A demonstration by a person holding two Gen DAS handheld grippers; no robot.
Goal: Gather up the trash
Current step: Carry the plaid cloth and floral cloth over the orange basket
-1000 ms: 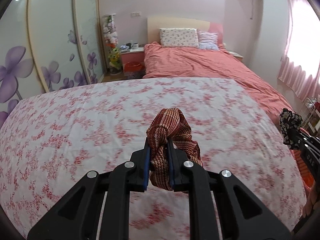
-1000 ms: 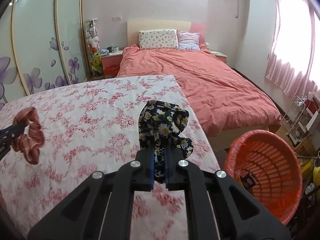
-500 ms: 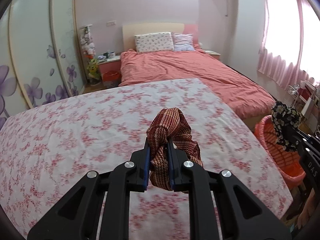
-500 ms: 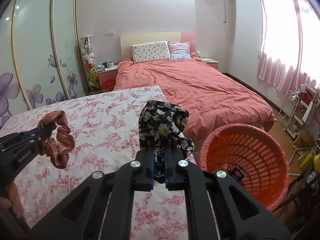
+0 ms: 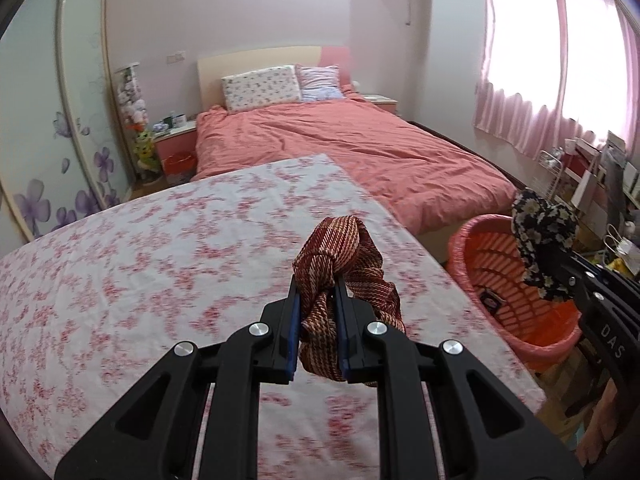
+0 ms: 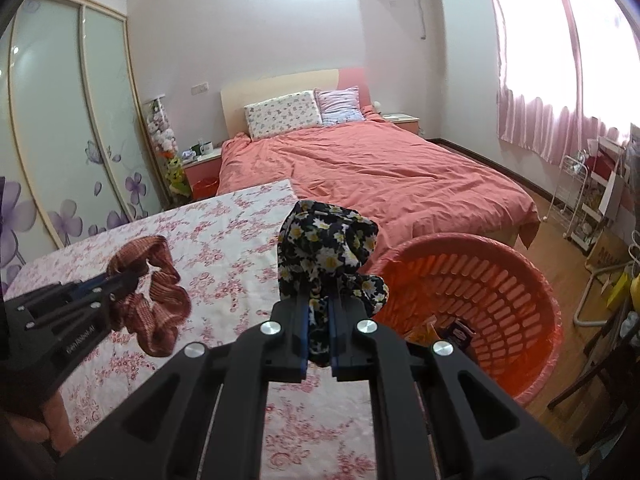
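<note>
**Red-brown and black-floral scrunchies held beside the orange basket**

Red-brown striped fabric fills our left gripper (image 5: pixel 316 300): its two fingers pinch a scrunchie (image 5: pixel 344 264) that stands up in a loop above the tips and hangs down on the right side. Below it lies the table with its white cloth printed in pink flowers (image 5: pixel 160 260), and the scrunchie is clear of that cloth.

Our right gripper (image 6: pixel 319 308) pinches a black scrunchie with white and yellow daisies (image 6: pixel 326 240), fingers pressed tight on the bunched cloth. In the left wrist view this scrunchie shows in front of the round orange basket (image 6: pixel 532 276), which stands on the wooden floor just beside the table's right edge. Inside the basket we see a few small packets (image 6: pixel 460 330) on the bottom; what they are we cannot tell.

Beyond the table is a bed with a salmon-pink cover (image 6: pixel 380 172) and two pillows (image 6: pixel 284 118). Pink curtains (image 5: pixel 560 60) hang at the bright window on the right.
</note>
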